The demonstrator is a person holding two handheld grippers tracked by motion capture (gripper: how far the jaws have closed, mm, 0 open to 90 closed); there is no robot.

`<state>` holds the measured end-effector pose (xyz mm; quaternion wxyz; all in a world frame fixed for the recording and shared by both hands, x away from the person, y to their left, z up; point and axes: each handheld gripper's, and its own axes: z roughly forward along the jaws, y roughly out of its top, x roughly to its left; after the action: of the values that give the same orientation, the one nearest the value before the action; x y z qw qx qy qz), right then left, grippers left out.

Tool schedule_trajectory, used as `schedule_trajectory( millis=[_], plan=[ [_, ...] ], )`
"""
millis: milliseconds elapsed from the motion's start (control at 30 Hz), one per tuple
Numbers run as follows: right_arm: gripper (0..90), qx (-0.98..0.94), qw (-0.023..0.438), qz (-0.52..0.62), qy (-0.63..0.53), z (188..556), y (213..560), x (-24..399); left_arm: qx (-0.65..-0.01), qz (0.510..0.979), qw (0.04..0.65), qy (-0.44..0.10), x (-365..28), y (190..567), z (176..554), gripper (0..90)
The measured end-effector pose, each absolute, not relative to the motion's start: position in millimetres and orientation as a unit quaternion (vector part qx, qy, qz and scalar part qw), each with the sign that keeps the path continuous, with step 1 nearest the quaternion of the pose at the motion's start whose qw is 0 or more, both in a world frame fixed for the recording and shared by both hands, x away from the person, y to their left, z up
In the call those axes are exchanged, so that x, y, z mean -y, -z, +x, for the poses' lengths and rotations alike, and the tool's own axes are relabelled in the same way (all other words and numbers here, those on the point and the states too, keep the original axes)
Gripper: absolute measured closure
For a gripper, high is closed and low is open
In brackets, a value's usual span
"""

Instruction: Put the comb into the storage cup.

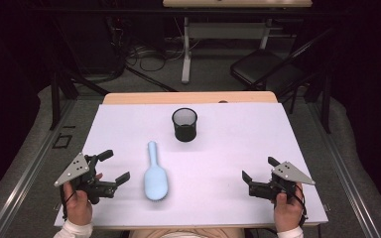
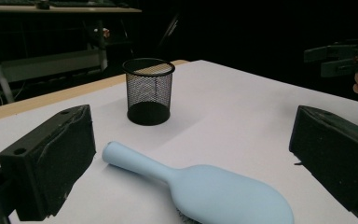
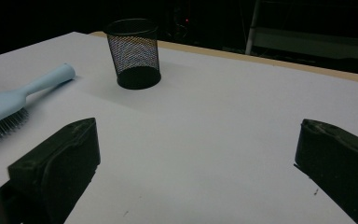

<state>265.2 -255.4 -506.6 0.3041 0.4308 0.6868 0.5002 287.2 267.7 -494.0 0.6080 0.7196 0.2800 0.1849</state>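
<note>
The brush (image 1: pixel 155 173) lies bristles down near the bench's (image 1: pixel 228 208) front edge, handle pointing toward the cup (image 1: pixel 184 124), so the handle is free to grasp. The left hand-held gripper (image 1: pixel 111 166) hovers just beside it, jaws apart and empty. The right hand-held gripper (image 1: pixel 259 173) waits well apart, also spread. Bare bench lies between brush and cup.

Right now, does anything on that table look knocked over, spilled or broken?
Nothing stands out. The black mesh cup stands upright, and the light blue hairbrush lies bristles down on the white table, apart from the cup. Nothing looks spilled or damaged.
</note>
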Motion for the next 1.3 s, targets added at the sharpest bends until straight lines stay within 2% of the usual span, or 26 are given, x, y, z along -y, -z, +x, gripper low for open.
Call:
schedule_trajectory(
  millis=[400,900,1300],
  plan=[
    [0.0,-0.689,0.305,0.429,-0.497,266.9,507.2,254.2,-0.308,0.711,0.609,-0.167,-264.8,493.9,290.9,0.3],
    [0.0,-0.686,0.3,0.439,-0.496,267.0,508.4,255.4,-0.33,0.739,0.567,-0.154,-266.9,484.6,291.5,0.5],
    [0.0,-0.685,0.301,0.443,-0.493,266.0,510.0,254.9,-0.364,0.73,0.56,-0.143,-265.3,473.7,303.8,0.4]
  ],
)
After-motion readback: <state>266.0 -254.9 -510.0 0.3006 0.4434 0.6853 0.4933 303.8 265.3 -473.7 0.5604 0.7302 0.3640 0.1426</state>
